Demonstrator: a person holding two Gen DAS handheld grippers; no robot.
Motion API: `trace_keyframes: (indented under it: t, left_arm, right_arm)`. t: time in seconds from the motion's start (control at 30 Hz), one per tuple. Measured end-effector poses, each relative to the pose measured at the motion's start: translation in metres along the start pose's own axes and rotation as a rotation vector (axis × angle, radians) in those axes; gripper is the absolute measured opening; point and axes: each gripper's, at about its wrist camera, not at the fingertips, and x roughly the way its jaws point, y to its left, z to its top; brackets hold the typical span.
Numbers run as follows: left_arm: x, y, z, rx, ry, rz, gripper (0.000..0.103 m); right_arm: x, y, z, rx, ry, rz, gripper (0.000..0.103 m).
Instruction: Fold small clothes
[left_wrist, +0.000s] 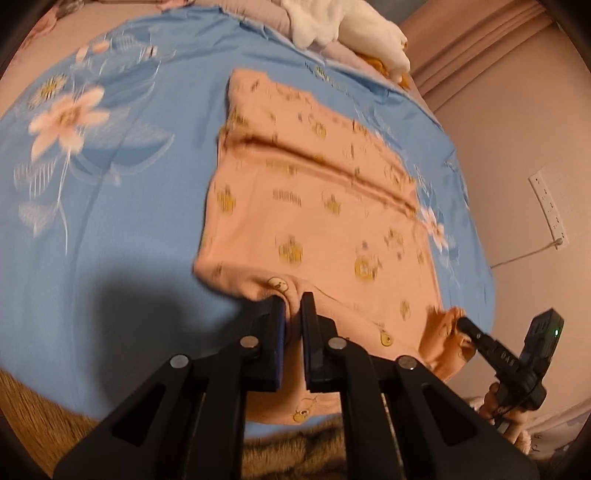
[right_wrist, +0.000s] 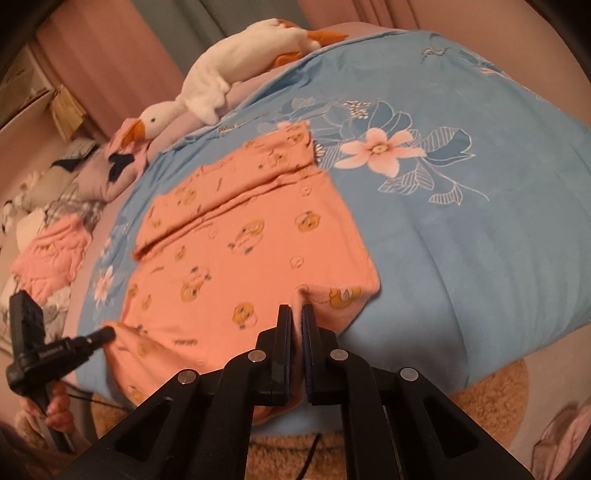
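Garment: a peach-pink small garment (left_wrist: 314, 206) with yellow cartoon prints lies on the bed, filling the centre of both wrist views; its far part is folded over on itself, leaving a ridge across the cloth.
Bed cover: a blue floral sheet (left_wrist: 110, 206) lies under the garment, with a large pink flower at upper left in the left wrist view and at upper right in the right wrist view.
Left gripper: the left gripper (left_wrist: 293, 301), lower centre of its own view, is clenched on the garment's near edge, cloth bunched between its narrow-set fingers; in the right wrist view it appears at lower left, its tip touching the garment's corner.
Right gripper: the right gripper (right_wrist: 296, 308), lower centre of its own view, is clamped on a pinch of the near hem; in the left wrist view it appears at lower right, its tip at the garment's other near corner.
Near edge: the hem held by both grippers lies at the bed's front edge.
Toy: a white plush goose (right_wrist: 221, 77) lies along the far side of the bed, upper left in the right wrist view.
Wall: a white socket strip (left_wrist: 550, 210) sits at the right edge of the left wrist view.
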Motion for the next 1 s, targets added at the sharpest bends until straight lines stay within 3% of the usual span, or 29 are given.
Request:
trace_keyframes:
  t: [0.1,0.27,0.47,0.57,0.63,0.73,0.8,0.87,1.0]
  left_arm:
    - [0.011,0.001,0.017,-0.002,-0.001,-0.011,0.007]
    - [0.044,0.009,0.04,0.002,0.023,0.051,0.009]
    - [0.063,0.02,0.042,-0.001,0.06,0.055,0.012]
    - [0.059,0.023,0.042,-0.034,0.068,0.038,0.01]
    - [0.049,0.022,0.04,-0.057,0.073,0.02,0.015]
    - [0.032,0.02,0.031,-0.055,0.061,0.009,0.036]
    - [0.023,0.02,0.024,-0.058,0.049,0.017,0.04]
    - [0.019,0.021,0.015,-0.044,0.067,0.04,0.04]
    - [0.017,0.025,-0.004,-0.054,0.102,0.037,0.04]
  right_arm:
    - [0.011,-0.003,0.013,0.02,-0.004,0.02,0.007]
    - [0.04,-0.01,0.036,0.037,-0.002,-0.034,0.007]
    - [0.074,-0.024,0.037,0.072,0.06,-0.057,0.007]
    - [0.074,-0.025,0.034,0.071,0.043,-0.052,0.007]
    - [0.072,-0.026,0.035,0.078,0.043,-0.046,0.007]
    - [0.061,-0.028,0.037,0.077,0.039,-0.039,0.008]
    - [0.044,-0.027,0.037,0.035,-0.001,-0.064,0.014]
    - [0.035,-0.027,0.038,0.017,-0.024,-0.096,0.039]
    - [0.018,-0.032,0.033,0.028,-0.023,-0.057,0.044]
